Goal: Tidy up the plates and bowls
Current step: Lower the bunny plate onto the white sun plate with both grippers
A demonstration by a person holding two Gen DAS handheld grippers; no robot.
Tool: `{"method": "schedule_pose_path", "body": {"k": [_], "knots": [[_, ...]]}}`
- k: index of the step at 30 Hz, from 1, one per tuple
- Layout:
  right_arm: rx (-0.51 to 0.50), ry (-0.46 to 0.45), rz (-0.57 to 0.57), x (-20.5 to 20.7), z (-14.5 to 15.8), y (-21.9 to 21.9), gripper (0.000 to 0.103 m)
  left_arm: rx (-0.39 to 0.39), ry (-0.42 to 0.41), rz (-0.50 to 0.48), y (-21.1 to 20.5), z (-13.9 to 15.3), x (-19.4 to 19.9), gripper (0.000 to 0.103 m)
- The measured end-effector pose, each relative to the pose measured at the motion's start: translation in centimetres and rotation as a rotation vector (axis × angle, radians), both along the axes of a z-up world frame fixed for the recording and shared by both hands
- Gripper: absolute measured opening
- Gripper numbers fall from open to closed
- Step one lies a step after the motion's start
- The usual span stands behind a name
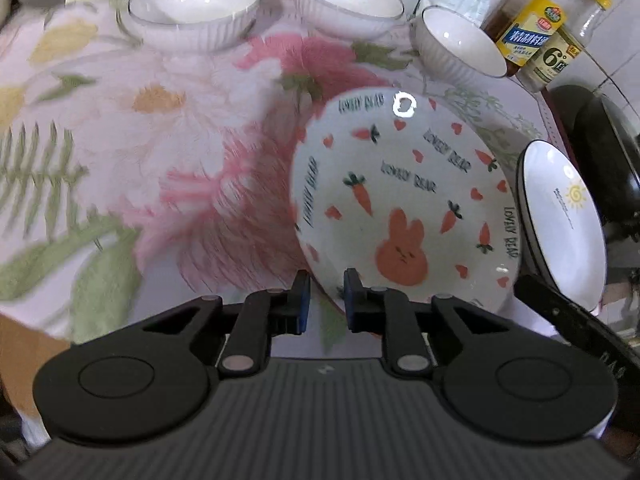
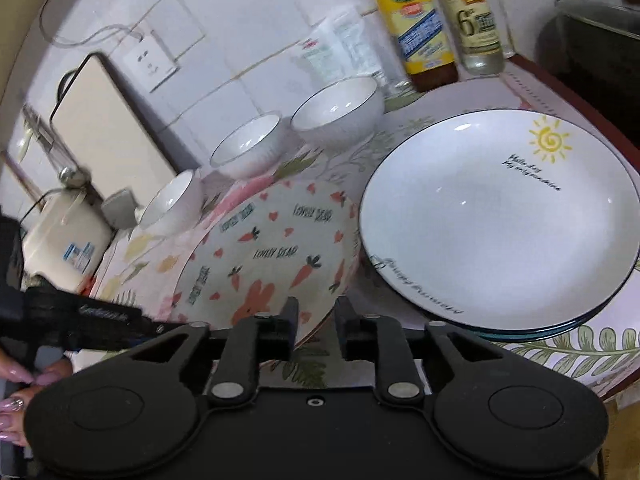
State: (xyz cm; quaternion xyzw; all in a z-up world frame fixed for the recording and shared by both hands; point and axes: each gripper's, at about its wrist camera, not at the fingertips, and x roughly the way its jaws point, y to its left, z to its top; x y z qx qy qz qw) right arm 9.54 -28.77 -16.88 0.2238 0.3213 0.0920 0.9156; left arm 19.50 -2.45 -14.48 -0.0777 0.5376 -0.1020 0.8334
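Observation:
A rabbit-and-carrot plate (image 1: pixel 404 204) is tilted up off the floral tablecloth, its near rim between the fingers of my left gripper (image 1: pixel 327 304), which is shut on it. It also shows in the right wrist view (image 2: pixel 272 256). A white sun plate (image 2: pixel 496 220) lies on top of a stack at the right; it appears at the right edge of the left wrist view (image 1: pixel 564 224). Three white bowls (image 1: pixel 196 8) (image 1: pixel 348 0) (image 1: pixel 460 44) stand along the back. My right gripper (image 2: pixel 317 320) is open and empty, near the rabbit plate's right rim.
Two bottles (image 2: pixel 416 28) (image 2: pixel 476 24) and a plastic packet (image 2: pixel 340 48) stand at the back by the tiled wall. A cutting board (image 2: pixel 108 128) leans on the wall at left. A dark pan (image 1: pixel 600 160) sits past the table's right edge.

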Motion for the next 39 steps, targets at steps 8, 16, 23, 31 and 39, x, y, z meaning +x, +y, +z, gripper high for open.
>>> {"method": "schedule_pose_path", "body": {"k": [8,16,23,31,39], "knots": [[0.063,-0.038,-0.061,0.1,-1.8,-0.1,0.043,0.072,-0.125,-0.137,0.5,0.3,2.7,0.022],[0.082,-0.072,-0.089,0.5,-2.9,0.9,0.045,-0.004,-0.165,-0.176,0.2,-1.0,5.8,0.022],[0.086,-0.053,-0.116,2.4,-3.1,1.9,0.046,-0.03,-0.178,-0.185,-0.4,-2.1,6.7,0.025],[0.109,-0.086,-0.104,2.9,-3.5,2.1,0.061,-0.059,-0.113,-0.172,-0.1,-2.0,7.2,0.024],[-0.038,-0.033,-0.125,2.9,-2.7,2.8,0.023,-0.021,-0.117,-0.154,0.3,-1.7,5.0,0.024]]}}
